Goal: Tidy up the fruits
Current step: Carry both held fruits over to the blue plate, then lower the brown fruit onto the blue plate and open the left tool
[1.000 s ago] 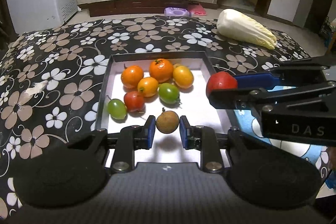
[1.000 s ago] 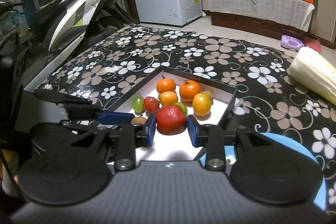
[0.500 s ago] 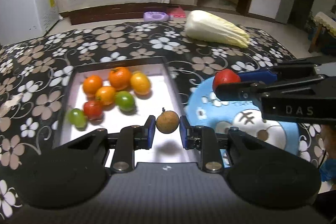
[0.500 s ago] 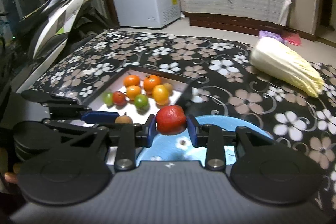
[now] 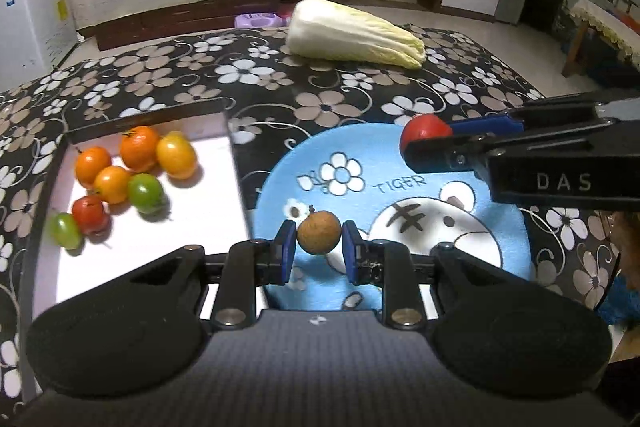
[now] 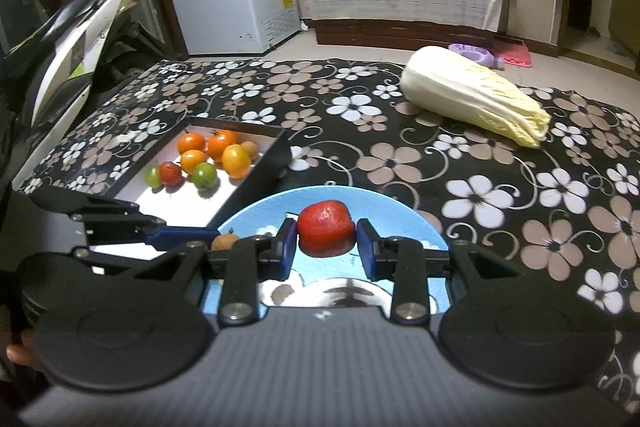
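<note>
Right wrist view: brown fruit [image 6: 225, 241] half behind left tool [image 6: 188, 235].

The room was dim and warm-toned, lit from overhead. The white floor of the tray [image 5: 168, 227] was the brightest patch and looked slightly washed out, with soft shadows pooled under the fruits [image 5: 136, 171] inside it. Beyond the tray, doorways fell into darkness. Fisheye distortion bowed the table [image 6: 520, 195] edges and walls. Fine detail was soft and grainy, with slight blur around the tray.
</note>
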### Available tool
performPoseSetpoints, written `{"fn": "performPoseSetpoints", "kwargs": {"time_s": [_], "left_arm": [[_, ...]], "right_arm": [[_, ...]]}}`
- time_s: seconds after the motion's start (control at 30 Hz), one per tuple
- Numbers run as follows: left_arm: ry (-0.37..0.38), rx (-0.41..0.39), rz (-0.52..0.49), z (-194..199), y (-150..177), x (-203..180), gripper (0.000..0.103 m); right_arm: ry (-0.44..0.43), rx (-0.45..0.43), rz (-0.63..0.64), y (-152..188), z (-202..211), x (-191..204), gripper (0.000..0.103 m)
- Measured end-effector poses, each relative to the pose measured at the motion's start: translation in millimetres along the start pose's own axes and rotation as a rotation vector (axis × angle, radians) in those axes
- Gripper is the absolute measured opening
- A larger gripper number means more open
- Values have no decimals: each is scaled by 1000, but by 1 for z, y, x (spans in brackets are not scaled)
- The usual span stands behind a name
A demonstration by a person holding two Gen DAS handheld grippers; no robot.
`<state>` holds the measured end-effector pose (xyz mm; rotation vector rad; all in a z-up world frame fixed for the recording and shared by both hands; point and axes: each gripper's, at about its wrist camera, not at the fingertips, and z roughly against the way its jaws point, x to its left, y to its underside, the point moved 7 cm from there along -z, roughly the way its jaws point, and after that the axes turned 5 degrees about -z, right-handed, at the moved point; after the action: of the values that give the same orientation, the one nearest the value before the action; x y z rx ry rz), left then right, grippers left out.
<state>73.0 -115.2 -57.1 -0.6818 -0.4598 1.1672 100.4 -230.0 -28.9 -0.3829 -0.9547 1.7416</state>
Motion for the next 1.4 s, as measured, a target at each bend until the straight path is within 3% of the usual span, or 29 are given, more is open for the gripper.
{"fn": "performPoseSetpoints", "kwargs": {"time_s": [0.53,1.0,1.07,1.13,1.4], "left_arm": [[-1,37,-18,-32,2,-19,29],[5,24,-28,-28,1,-20,30],[14,20,-27,-26,1,-21,34],[16,14,-30,-23,0,-20,49],[32,-16,-29,-7,0,-14,52]], "right_arm": [[6,8,-10,6,5,-10,36],[3,16,-10,7,2,-10,36],[3,17,-10,8,2,-9,36],[3,18,-10,8,2,-9,36],[11,28,-17,10,-3,-11,36]]}}
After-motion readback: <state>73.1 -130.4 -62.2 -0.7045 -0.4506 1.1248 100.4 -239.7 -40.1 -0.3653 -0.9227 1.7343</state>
